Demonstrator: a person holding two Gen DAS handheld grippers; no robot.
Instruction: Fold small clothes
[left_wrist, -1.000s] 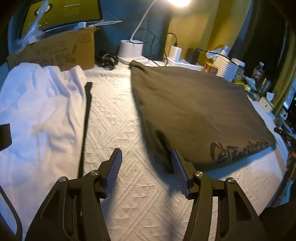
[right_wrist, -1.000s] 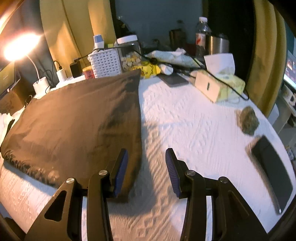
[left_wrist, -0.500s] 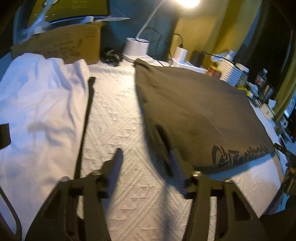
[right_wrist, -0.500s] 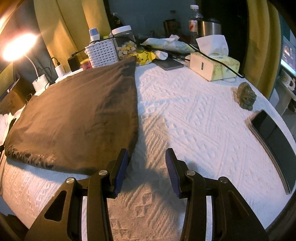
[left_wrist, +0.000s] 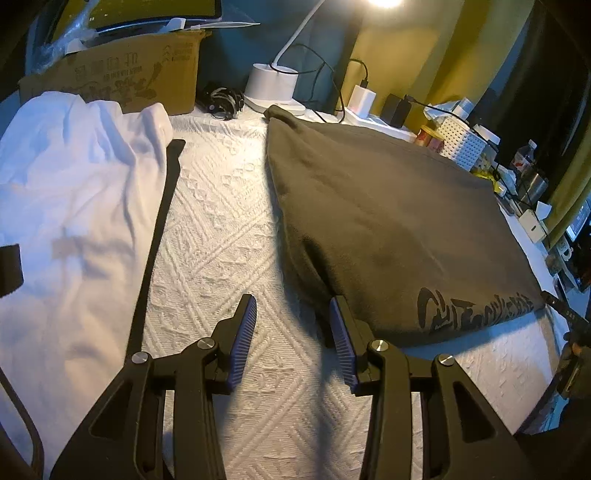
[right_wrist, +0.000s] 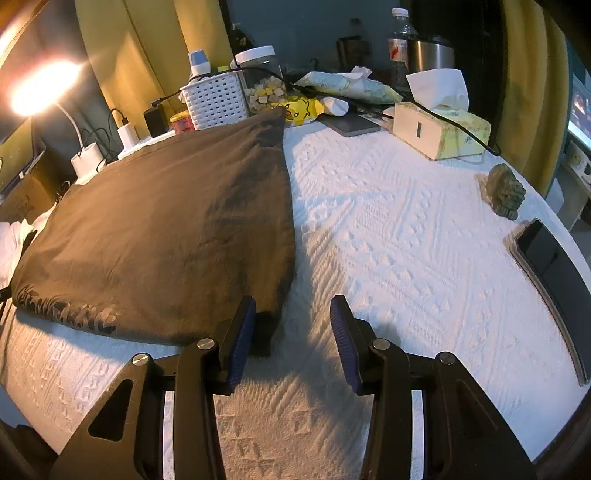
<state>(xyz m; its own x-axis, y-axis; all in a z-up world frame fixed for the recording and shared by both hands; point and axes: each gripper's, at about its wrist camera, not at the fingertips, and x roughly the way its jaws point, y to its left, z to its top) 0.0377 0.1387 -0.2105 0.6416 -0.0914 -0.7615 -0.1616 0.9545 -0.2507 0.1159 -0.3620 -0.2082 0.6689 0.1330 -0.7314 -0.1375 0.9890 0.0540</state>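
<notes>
Flanking brown garment with illegible black lettering: parted tongs.

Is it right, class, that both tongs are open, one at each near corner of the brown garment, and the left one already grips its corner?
No. The left tongs grip nothing: open, beside the brown garment, per the left wrist view.

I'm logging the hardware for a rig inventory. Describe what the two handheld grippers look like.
Both look identical. The left gripper and right gripper have matte black angular linkage arms with triangular cut-outs and round silver pivot screws. Each finger carries a blue, finely ribbed pad. No cables, markings or sleeves show on them.
</notes>
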